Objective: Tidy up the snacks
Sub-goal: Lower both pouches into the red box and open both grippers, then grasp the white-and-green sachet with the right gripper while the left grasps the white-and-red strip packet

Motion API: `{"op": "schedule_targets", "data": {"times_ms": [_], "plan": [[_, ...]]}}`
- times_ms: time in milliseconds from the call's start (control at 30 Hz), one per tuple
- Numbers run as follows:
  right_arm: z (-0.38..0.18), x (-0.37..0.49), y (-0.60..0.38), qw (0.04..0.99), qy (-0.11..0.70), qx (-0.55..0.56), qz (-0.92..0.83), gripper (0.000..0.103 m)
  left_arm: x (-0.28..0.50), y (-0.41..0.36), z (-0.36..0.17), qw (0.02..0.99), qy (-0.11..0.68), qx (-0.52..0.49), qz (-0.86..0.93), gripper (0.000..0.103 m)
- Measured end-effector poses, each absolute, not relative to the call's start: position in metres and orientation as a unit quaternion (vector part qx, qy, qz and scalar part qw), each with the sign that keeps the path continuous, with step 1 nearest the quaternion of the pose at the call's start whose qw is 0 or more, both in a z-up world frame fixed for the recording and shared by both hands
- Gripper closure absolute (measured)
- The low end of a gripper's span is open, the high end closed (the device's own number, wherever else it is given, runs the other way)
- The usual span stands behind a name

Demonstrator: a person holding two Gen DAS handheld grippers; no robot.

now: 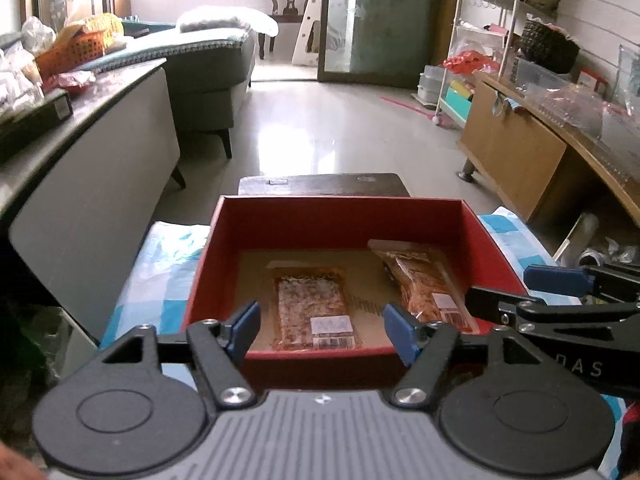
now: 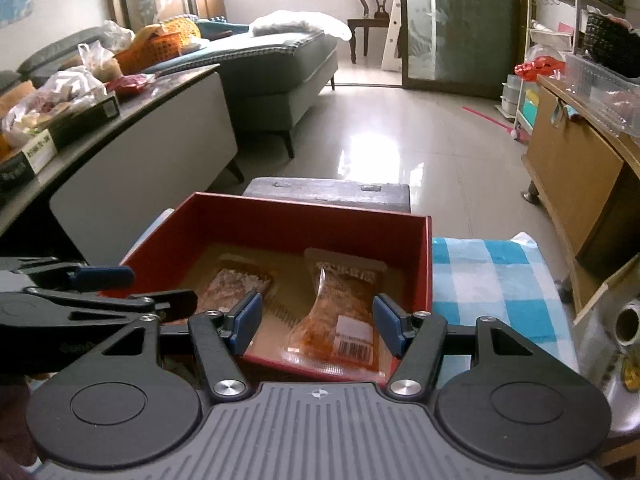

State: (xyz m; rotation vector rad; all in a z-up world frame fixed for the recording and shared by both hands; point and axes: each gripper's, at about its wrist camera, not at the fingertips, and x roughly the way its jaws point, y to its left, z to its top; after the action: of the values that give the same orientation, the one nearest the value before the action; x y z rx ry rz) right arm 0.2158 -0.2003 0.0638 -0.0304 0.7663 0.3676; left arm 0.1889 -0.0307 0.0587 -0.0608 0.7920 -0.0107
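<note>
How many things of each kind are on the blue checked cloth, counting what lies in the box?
Red box: 1
Snack packs inside it: 2, one left, one right
Total: 3

Location: a home living room. Evidence: a grey-green sofa [image 2: 280, 64] with a white blanket [image 2: 304, 22] draped over its far end, a carved wooden dining chair [image 2: 374, 8] against the rear wall, and a glossy tiled floor [image 2: 400, 140]. A wooden cabinet [image 2: 568, 168] and a white wire rack [image 2: 556, 8] on the right side carry household clutter. A long counter [image 2: 132, 92] on the left side carries an orange basket [image 2: 152, 50] and plastic food bags [image 2: 72, 84].
</note>
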Motion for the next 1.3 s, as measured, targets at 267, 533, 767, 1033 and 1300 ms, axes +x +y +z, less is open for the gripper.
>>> {"op": "schedule_targets", "data": {"times_ms": [267, 533, 767, 1033, 1300], "plan": [[0.060, 0.176, -0.202, 0.900, 0.392, -0.001, 0.189, 0.030, 0.138, -0.007, 0.059, 0.919, 0.393, -0.017, 0.003, 0.032], [0.034, 0.148, -0.178, 0.865, 0.446, -0.010, 0.229, 0.029, 0.093, 0.046, 0.035, 0.897, 0.439, -0.027, 0.037, 0.032], [0.032, 0.134, -0.145, 0.845, 0.455, -0.034, 0.278, 0.025, 0.066, 0.071, 0.022, 0.883, 0.465, -0.047, 0.048, 0.032], [0.031, 0.140, -0.074, 0.818, 0.444, -0.129, 0.342, 0.025, 0.064, 0.086, 0.028, 0.883, 0.461, -0.070, 0.051, 0.032], [0.010, 0.158, -0.008, 0.757, 0.473, -0.240, 0.381, 0.029, 0.061, 0.120, 0.038, 0.883, 0.449, -0.129, 0.051, 0.032]]}}
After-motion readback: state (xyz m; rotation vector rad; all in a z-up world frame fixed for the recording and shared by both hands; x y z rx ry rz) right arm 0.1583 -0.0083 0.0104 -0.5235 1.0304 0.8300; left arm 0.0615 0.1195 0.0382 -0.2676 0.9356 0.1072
